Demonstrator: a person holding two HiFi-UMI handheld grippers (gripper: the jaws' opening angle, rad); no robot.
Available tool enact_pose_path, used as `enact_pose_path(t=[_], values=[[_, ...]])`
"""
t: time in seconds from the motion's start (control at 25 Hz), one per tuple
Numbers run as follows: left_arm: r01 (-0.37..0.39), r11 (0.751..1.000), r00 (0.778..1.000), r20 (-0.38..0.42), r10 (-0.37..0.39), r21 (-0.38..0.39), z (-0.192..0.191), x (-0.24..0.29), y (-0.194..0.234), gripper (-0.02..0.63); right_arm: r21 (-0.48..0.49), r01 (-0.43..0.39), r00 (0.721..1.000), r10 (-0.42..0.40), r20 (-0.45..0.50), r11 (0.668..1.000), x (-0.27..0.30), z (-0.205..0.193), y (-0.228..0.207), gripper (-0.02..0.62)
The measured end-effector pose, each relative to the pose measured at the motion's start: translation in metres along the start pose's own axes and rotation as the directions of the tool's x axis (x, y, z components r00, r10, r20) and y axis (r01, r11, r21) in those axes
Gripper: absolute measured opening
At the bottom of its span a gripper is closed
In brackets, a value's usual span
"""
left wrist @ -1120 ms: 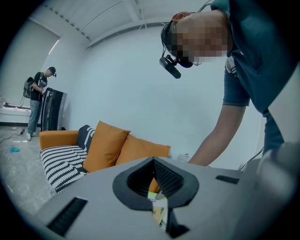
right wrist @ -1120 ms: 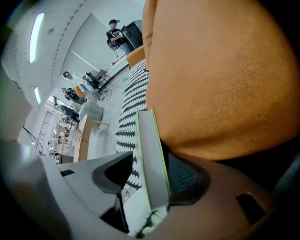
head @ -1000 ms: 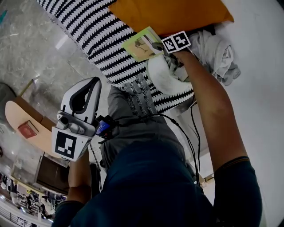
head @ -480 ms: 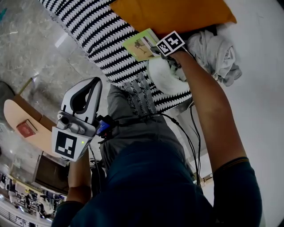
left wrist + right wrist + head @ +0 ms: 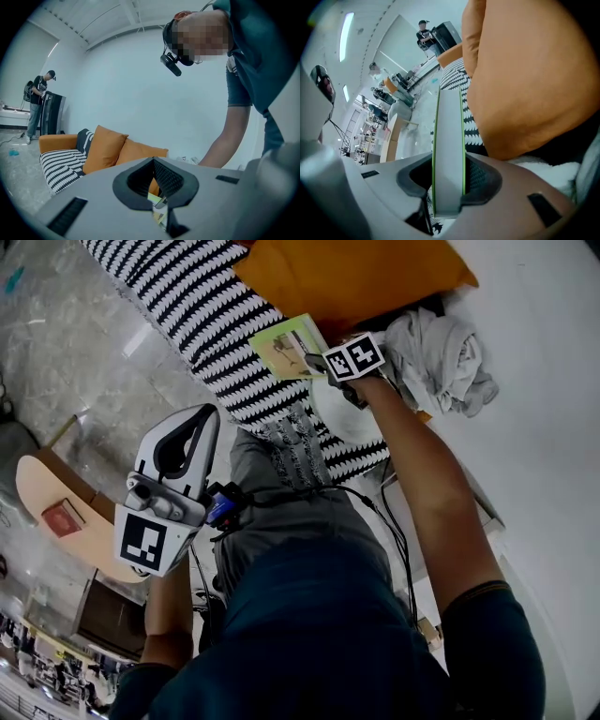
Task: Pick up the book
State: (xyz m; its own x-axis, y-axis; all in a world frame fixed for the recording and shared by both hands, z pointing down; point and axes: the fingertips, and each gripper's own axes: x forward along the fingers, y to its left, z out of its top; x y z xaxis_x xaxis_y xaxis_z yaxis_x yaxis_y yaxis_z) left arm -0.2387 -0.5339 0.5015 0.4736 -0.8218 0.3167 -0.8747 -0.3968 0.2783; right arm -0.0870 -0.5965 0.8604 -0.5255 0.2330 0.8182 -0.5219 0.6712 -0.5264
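Thin book [image 5: 286, 345], yellow-green cover, pale pages: on edge, gripped in right claw [image 5: 448, 185], whose jaws have just been closing, over striped cushion [image 5: 187, 306] beside orange pillow [image 5: 356, 277].

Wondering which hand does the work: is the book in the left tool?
No, the book stands edge-on between the jaws of the right tool, which have just been closing on it.

Bright, even illumination is provided in all views. A ceiling light strip [image 5: 347, 29] is overexposed in the right gripper view, and glare is reflected from the polished floor [image 5: 141, 334]. Fisheye curvature and dark corners are present in both gripper views. The book [image 5: 449, 140], close to the lens, is rendered soft
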Motion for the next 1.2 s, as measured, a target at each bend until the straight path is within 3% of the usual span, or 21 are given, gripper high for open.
enact_pose_path(t=[0.12, 0.24, 0.48, 0.64, 0.84, 0.96, 1.2], values=[[0.01, 1.0, 1.0, 0.01, -0.01, 0.02, 0.011, -0.002, -0.009, 0.005, 0.022, -0.021, 0.994, 0.018, 0.109, 1.0, -0.022, 0.012, 0.021, 0.153], [0.019, 0.998, 1.0, 0.018, -0.02, 0.053, 0.023, -0.005, -0.019, 0.005, 0.056, -0.043, 0.969, 0.028, 0.245, 0.997, -0.05, 0.027, 0.042, 0.152], [0.016, 0.99, 0.997, 0.079, -0.027, 0.142, 0.065, -0.011, -0.033, 0.005, 0.03, -0.063, 0.856, 0.038, 0.516, 0.998, -0.134, 0.061, 0.094, 0.152], [0.003, 0.978, 0.995, 0.099, -0.024, 0.208, 0.092, -0.024, -0.046, 0.003, 0.001, -0.055, 0.746, 0.041, 0.665, 0.998, -0.209, 0.072, 0.135, 0.152], [0.001, 0.961, 0.993, 0.109, -0.033, 0.278, 0.117, -0.037, -0.099, 0.005, -0.058, -0.018, 0.575, 0.058, 0.816, 0.998, -0.328, 0.057, 0.178, 0.152], [0.005, 0.95, 0.99, 0.135, -0.05, 0.314, 0.126, -0.043, -0.133, 0.004, -0.099, 0.009, 0.481, 0.083, 0.873, 0.995, -0.389, 0.036, 0.201, 0.152], [-0.004, 0.935, 0.988, 0.143, -0.051, 0.355, 0.141, -0.059, -0.161, 0.005, -0.169, 0.094, 0.325, 0.13, 0.937, 0.981, -0.48, 0.017, 0.255, 0.152]])
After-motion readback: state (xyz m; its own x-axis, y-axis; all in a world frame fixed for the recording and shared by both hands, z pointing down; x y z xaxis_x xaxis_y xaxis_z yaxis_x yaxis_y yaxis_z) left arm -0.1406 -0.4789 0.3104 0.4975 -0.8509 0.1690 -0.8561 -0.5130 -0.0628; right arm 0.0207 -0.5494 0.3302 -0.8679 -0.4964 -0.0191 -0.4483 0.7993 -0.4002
